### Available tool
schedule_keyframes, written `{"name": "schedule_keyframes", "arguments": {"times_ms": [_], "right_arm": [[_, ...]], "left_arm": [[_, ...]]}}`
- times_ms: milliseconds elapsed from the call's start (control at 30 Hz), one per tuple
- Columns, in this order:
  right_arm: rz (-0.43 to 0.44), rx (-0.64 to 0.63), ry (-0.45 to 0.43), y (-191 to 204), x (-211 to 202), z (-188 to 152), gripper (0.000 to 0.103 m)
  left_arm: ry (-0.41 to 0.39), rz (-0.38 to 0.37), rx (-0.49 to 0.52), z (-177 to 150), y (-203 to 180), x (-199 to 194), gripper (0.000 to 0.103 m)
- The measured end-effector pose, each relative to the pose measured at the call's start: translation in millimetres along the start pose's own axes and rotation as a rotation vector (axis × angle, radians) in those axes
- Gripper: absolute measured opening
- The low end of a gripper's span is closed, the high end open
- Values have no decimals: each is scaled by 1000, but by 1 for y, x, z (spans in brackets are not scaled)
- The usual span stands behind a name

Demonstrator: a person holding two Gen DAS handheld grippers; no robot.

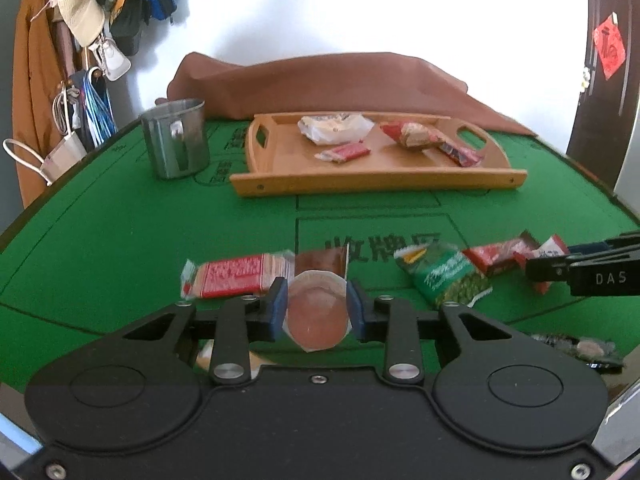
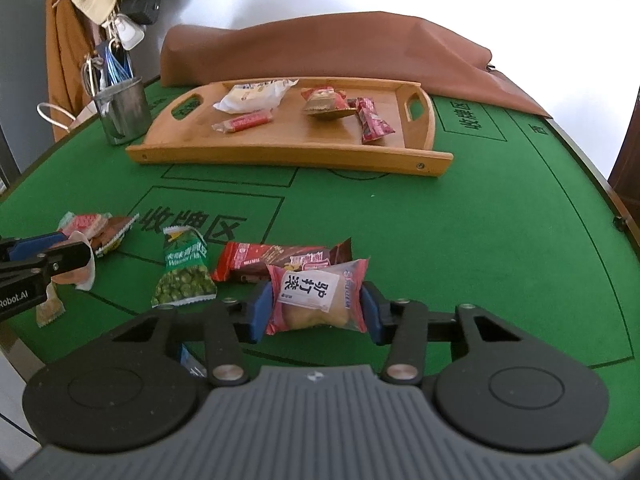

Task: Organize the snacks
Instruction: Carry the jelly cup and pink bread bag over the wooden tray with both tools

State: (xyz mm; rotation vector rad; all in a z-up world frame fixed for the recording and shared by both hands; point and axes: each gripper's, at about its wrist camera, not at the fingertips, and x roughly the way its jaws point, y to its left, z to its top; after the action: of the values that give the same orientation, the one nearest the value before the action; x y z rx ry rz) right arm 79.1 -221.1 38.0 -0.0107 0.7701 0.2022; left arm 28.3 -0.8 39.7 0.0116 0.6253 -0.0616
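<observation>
Pink-wrapped pastry pack (image 2: 318, 300) clamped in right gripper (image 2: 316, 312) fingers, low over table (image 2: 480, 240) | left gripper (image 1: 318, 306) fingers pinching brown jelly cup (image 1: 318, 312) | wooden tray (image 2: 288, 152) beyond, green felt between bare.

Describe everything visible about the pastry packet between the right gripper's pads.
The pastry packet is clear plastic with pink crimped ends and a white label in black characters; a golden pastry shows through. It lies crosswise between the right gripper's blue pads, which press its ends, above the green table, just before a red-brown wrapper.
</observation>
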Motion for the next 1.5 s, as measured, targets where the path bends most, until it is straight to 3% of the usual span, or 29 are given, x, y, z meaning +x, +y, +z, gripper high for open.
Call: {"name": "schedule_keyframes", "arguments": {"times_ms": [67,133,333,500,567,600,967,1067,1100,1133,1267,1500], "right_arm": [[14,19,-2,-3,-2,4,50],[24,36,-5,-6,-4,8,50],[15,45,-38,-10,-11,18,50],[9,52,-37,-12,-9,16,51],[7,57,-27,-13,-7,14,51],[6,60,-22,-14,-6,13,51],[2,72,2,-16,1,6,53],[-2,68,0,-15,1,5,53],[-4,66,-1,-14,1,5,53],[-5,63,-2,-13,1,6,53],[5,67,-10,-12,-3,7,50],[12,62,-55,-12,-14,18,50]], "left_arm": [[-12,-6,-3,6,1,-1,23],[-22,-17,-3,11,2,-2,5],[-62,-11,1,29,2,1,5],[-55,-14,-21,22,6,1,14],[-54,-7,-1,14,5,0,35],[-54,-6,14,11,3,0,40],[44,-14,31,-12,-7,24,53],[53,-26,9,-13,-8,31,53],[55,-19,11,-12,-10,32,36],[49,-15,8,-12,-10,32,33],[67,-61,-1,-7,-11,30,32],[16,-81,15,10,-12,13,33]]}}
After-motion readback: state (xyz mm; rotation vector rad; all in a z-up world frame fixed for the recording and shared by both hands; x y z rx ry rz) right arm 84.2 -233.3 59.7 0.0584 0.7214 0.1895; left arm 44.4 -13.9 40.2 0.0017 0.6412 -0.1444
